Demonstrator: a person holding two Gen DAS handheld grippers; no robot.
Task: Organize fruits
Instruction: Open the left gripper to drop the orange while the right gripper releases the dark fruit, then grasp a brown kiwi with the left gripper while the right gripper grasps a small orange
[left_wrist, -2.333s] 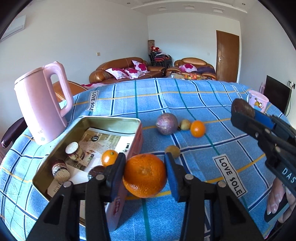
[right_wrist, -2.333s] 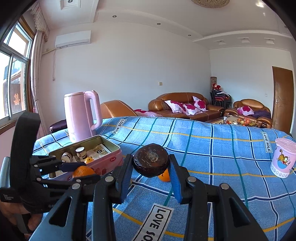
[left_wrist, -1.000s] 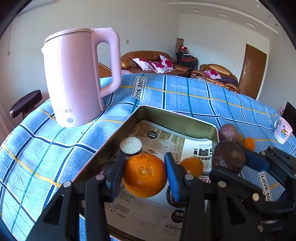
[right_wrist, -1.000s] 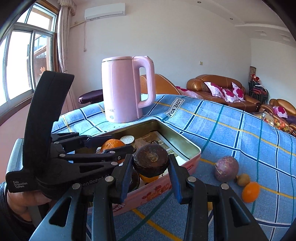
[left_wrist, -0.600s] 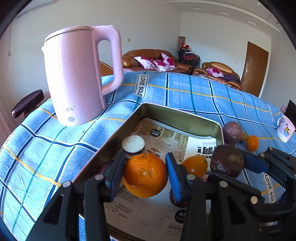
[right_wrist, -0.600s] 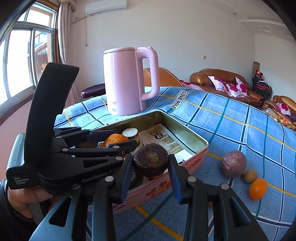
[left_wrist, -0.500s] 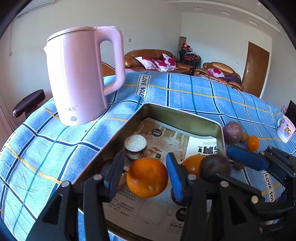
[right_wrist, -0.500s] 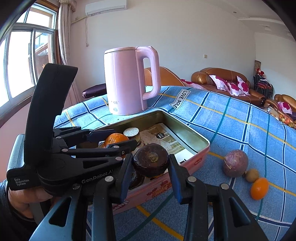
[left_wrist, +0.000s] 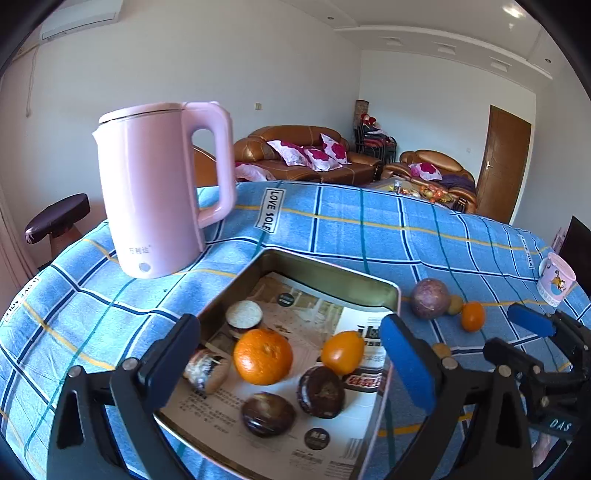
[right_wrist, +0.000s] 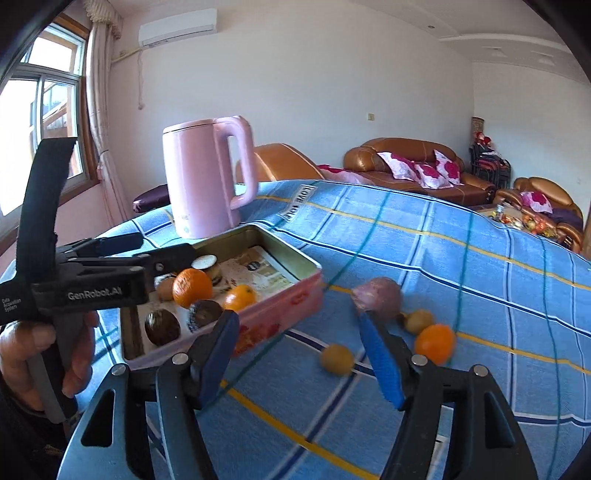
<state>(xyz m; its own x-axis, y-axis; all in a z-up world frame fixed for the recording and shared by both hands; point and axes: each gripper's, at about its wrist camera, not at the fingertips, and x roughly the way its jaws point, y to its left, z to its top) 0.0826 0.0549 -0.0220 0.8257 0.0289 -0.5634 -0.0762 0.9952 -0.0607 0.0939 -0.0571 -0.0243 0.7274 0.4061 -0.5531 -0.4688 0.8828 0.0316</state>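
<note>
A pink metal tin (left_wrist: 332, 269) (right_wrist: 291, 299) lined with paper holds a large orange (left_wrist: 263, 356) (right_wrist: 192, 282), a smaller orange (left_wrist: 342, 351), two dark brown fruits (left_wrist: 320, 392) (left_wrist: 268, 414) and other round items. My left gripper (left_wrist: 291, 358) is open and empty above the tin. My right gripper (right_wrist: 299, 354) is open and empty over the cloth right of the tin. On the cloth lie a purple fruit (right_wrist: 376, 297), a small orange (right_wrist: 434, 343) and two small brownish fruits (right_wrist: 337, 359).
A pink kettle (left_wrist: 159, 210) stands behind the tin on the blue checked tablecloth (left_wrist: 369, 229). A pink cup (left_wrist: 556, 282) sits at the far right. Sofas and a door are beyond the table.
Both grippers opened. The large orange and the dark fruit dropped into the tin. The left gripper lifted, and the right gripper moved right, off the tin.
</note>
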